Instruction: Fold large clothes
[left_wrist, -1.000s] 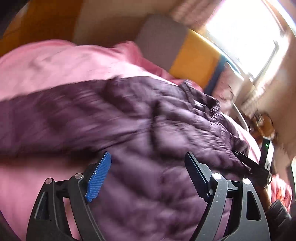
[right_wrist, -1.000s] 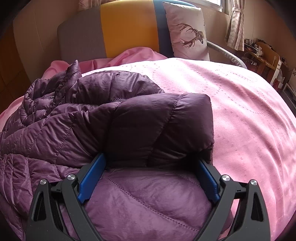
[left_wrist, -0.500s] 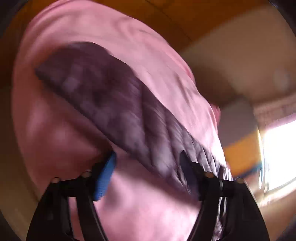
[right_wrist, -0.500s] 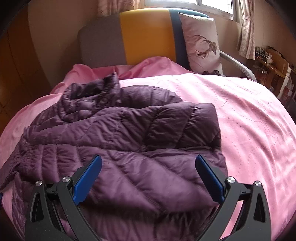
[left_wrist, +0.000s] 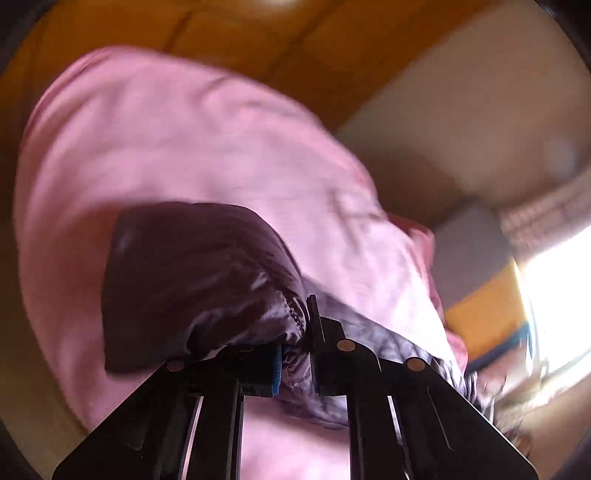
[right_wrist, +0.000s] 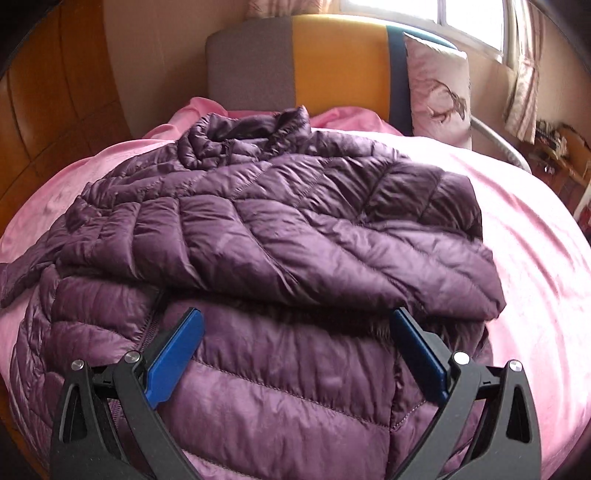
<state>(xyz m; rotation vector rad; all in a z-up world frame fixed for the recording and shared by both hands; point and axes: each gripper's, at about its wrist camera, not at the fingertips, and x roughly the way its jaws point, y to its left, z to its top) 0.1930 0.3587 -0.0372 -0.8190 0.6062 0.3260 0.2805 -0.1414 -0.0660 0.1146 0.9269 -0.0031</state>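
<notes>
the left gripper (left_wrist: 295, 354), which a second before hung spread above the quilting, was now clenched on a bunched edge of the dark purple quilted puffer jacket (left_wrist: 192, 273), most likely the sleeve cuff that trailed off the near left side. its blue pads (left_wrist: 276, 369) were all but hidden in the fabric. the right gripper (right_wrist: 295, 354) had let go of the folded sleeve it pinched a second earlier and drawn back, its jaws spread wide and holding nothing, hovering over the jacket's lower body. the jacket (right_wrist: 280, 236) lay on the pink bedspread (right_wrist: 535, 258), one sleeve already folded across the chest, collar toward the grey and yellow headboard (right_wrist: 295, 62). so the one side looked done, and the other sleeve appeared ready to be carried across.
</notes>
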